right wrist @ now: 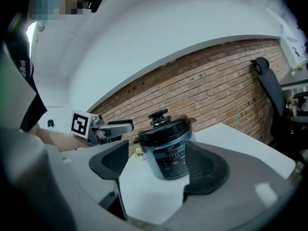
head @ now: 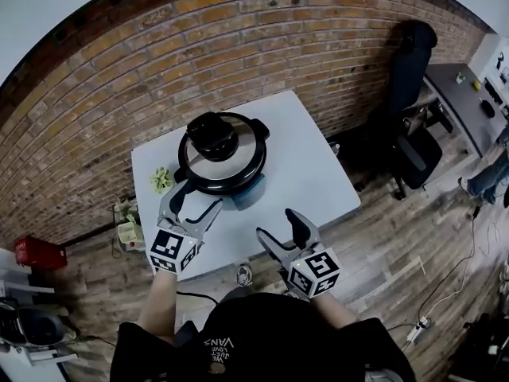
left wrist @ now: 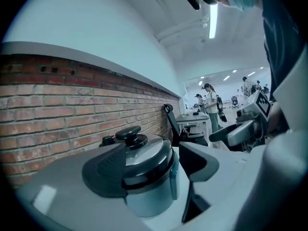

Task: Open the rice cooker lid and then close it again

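A steel rice cooker (head: pixel 221 151) with a black lid and black knob (head: pixel 211 131) stands on the white table (head: pixel 318 173), lid down. My left gripper (head: pixel 199 196) hovers open just in front of the cooker's near-left side. In the left gripper view the cooker (left wrist: pixel 144 172) fills the gap between the open jaws, close up. My right gripper (head: pixel 280 225) is open over the table's near edge, right of the cooker and clear of it. The right gripper view shows the cooker (right wrist: pixel 168 148) farther off, with its control panel facing me, and the left gripper (right wrist: pixel 103 126) beside it.
A small green object (head: pixel 161 180) lies on the table left of the cooker. A brick wall (head: pixel 238 46) runs behind the table. A black office chair (head: pixel 409 110) and a grey desk (head: pixel 465 102) stand to the right. People stand far off in the left gripper view.
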### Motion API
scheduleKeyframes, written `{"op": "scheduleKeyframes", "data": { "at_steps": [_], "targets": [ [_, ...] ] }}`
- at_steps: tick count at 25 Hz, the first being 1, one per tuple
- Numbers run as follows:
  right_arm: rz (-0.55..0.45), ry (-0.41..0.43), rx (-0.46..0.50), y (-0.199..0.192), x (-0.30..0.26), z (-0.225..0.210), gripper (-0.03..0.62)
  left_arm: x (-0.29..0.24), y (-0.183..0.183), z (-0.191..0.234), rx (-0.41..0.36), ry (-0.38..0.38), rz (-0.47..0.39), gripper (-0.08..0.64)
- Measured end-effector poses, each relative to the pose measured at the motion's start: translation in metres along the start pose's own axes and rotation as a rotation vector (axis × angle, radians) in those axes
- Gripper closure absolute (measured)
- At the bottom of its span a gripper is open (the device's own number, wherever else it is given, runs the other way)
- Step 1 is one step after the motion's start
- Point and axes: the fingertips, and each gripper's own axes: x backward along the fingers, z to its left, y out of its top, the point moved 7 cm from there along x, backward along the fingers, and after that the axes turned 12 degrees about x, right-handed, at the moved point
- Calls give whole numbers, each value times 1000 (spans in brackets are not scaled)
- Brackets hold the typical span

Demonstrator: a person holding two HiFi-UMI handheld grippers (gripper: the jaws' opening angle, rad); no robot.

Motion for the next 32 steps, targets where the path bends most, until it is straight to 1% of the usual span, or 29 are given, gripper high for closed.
{"op": "scheduleKeyframes", "data": {
  "at_steps": [5,9,11,14,16,21,24,29,32],
  "targets": [
    [-3,-46,-18,1,-17,3,235,-33,16,28,-81,-76,29,238],
    [0,-83,-19,4,-25,5,235,-57,35,45,-118,-127,39,237],
    [-1,-106,-23,5,-26,4,235,-71,43,51,-119,-159,43,238],
    [-6,-132,-26,7,-28,4,235,-90,51,60,-93,-206,65,236],
    [-9,-146,-29,7,-28,6,235,-101,53,64,-97,-231,98,237],
    [-20,-178,-45,6,-28,7,236,-128,55,67,-131,-305,216,238],
    [-22,-194,-53,5,-27,8,236,-139,54,67,-137,-336,275,238],
    [-26,-217,-65,3,-28,7,238,-153,47,62,-162,-369,357,237],
    [-36,-223,-75,4,-29,7,239,-156,47,63,-156,-373,388,238]
  ]
}}
